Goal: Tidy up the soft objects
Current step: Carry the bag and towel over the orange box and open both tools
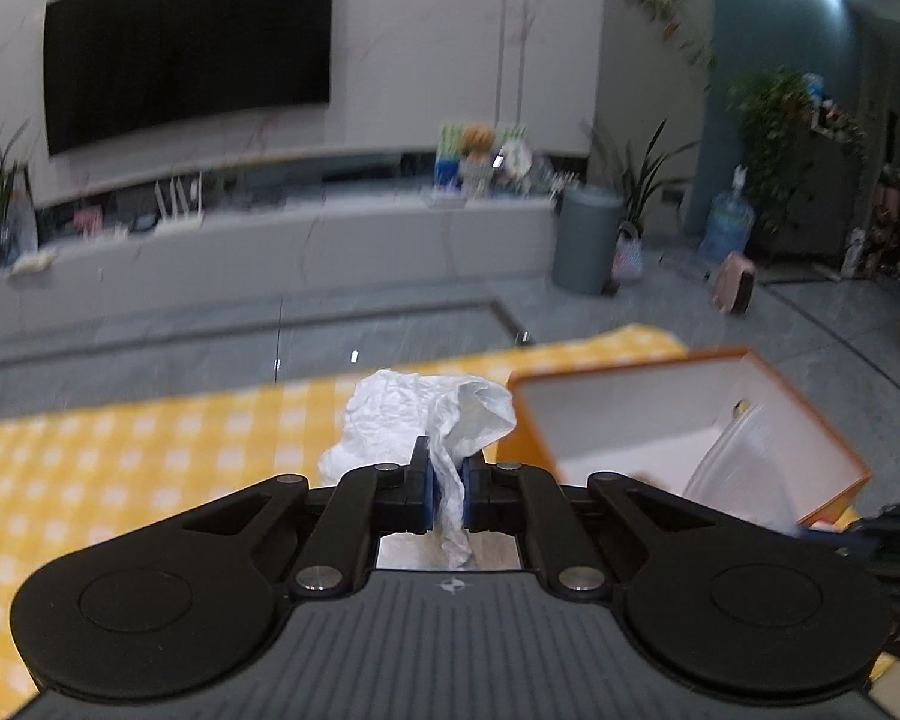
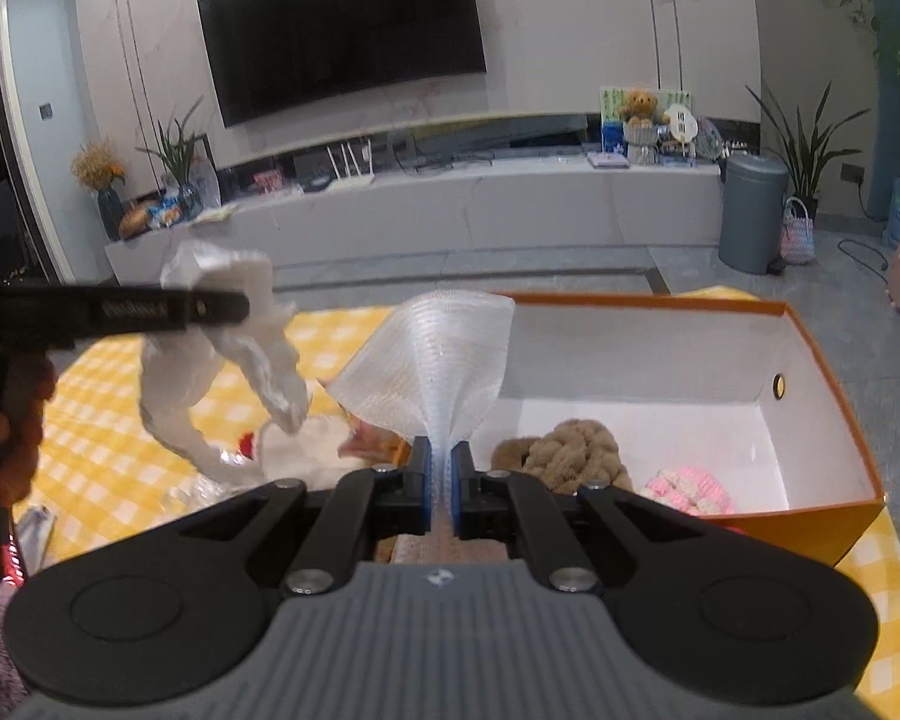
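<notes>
**Two Soft Items Gripped, Box Partly Filled**

The crumpled white plastic bag is clamped between the jaws of your left gripper. It bunches above the blue pads and a twisted tail hangs below them. In the right wrist view the same bag dangles in the air over the yellow checked cloth, left of the box and clear of the counter.

The white foam net sleeve is pinched at its narrow end by your right gripper, whose jaws are together on it. The sleeve fans upward and sits over the near left corner of the orange box.

The box stands open on the counter, with white inner walls. Two soft items already lie on its floor: a tan knitted bundle and, beside it, a pink fluffy item. Judge these as done.

Remaining work, as far as the pictures show:

1. Place the foam net sleeve in the box. It is already nearly over the opening.
2. Bring the plastic bag across to the box and release it there.
3. Check the counter to the left of the box. More items lie there, including something clear with a red spot and a packet at the left edge. What they are cannot be told, and part of the pile is hidden behind your right gripper.

The task appears roughly midway.
</notes>
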### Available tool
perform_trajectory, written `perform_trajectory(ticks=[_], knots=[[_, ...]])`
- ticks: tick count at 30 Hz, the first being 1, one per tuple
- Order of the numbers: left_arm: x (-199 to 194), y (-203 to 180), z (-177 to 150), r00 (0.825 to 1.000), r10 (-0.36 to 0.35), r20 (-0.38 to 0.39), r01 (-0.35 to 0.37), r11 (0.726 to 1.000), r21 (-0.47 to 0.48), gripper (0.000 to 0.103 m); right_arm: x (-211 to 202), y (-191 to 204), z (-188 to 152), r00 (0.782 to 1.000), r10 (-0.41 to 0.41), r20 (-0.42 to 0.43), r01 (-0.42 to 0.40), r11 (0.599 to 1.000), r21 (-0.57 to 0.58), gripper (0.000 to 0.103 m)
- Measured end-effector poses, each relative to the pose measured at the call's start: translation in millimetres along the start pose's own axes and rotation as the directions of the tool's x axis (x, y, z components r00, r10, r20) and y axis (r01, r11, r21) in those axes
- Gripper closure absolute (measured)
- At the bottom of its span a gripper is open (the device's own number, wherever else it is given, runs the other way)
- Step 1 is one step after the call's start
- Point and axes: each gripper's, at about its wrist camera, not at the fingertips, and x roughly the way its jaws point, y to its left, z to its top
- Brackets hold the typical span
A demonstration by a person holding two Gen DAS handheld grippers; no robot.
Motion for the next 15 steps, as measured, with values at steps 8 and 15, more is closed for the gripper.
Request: perform_trajectory(ticks=[8,15], knots=[[-41.3,-43.0,31.5,0.994,-0.057,0.097,0.046,0.993,0.109,0.094,-45.1,-5.6,7.8,0.997,0.007,0.072,-0.009,1.000,0.018,0.100],[-32.8,-96.1,46.0,0.988,-0.113,0.107,0.084,0.966,0.243,0.094,-66.4,-23.0,14.0,0.994,-0.045,0.098,0.042,0.999,0.030,0.100]])
